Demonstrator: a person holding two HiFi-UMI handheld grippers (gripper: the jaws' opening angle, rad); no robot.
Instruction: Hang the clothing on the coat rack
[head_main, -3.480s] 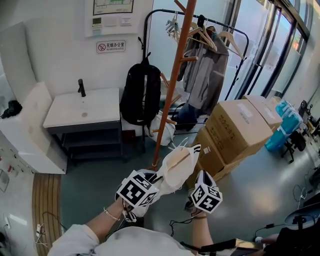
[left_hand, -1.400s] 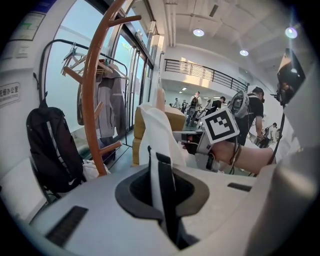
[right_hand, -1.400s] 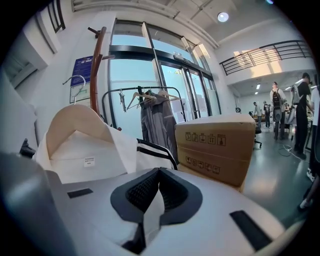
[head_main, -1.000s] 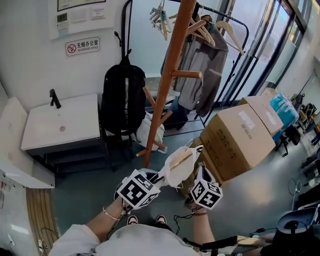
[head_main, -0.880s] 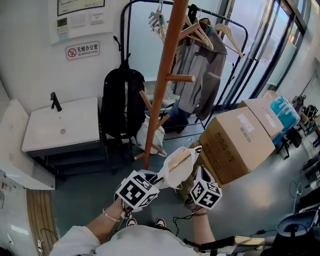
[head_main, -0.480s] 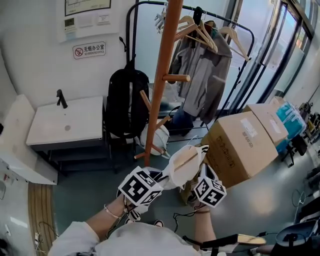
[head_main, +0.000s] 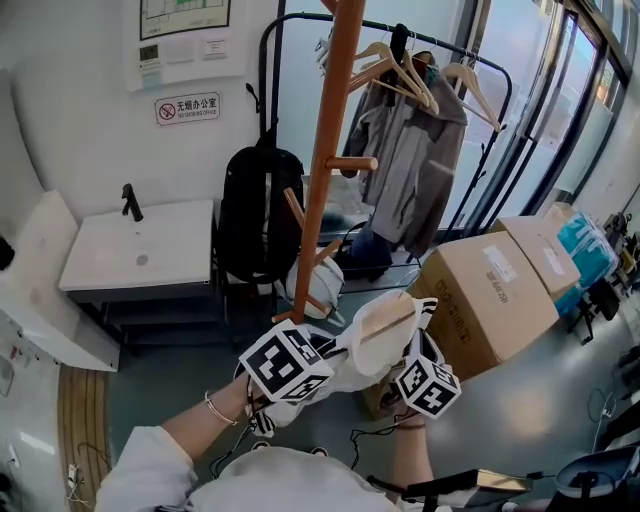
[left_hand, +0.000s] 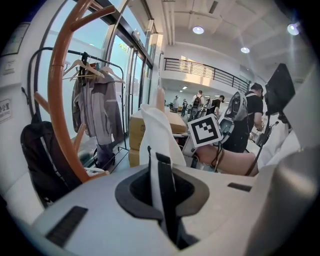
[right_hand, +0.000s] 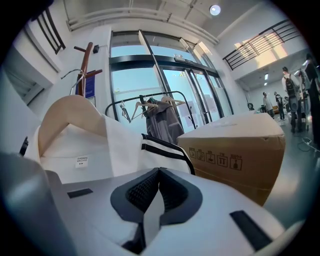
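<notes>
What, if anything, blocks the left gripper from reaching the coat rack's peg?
Probably nothing: open air lies between the left gripper and the peg above. It is shut on the white garment, though, as is the right gripper.

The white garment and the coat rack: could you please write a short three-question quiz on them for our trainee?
1. True or false: the white garment is not yet on the wooden coat rack.
2. In the head view, what stands on the floor to the right of the rack? A. cardboard box B. ladder C. bicycle
3. What are the left hand-held gripper and the right hand-held gripper each shut on?

Key: 1 true; 2 A; 3 the white garment.
</notes>
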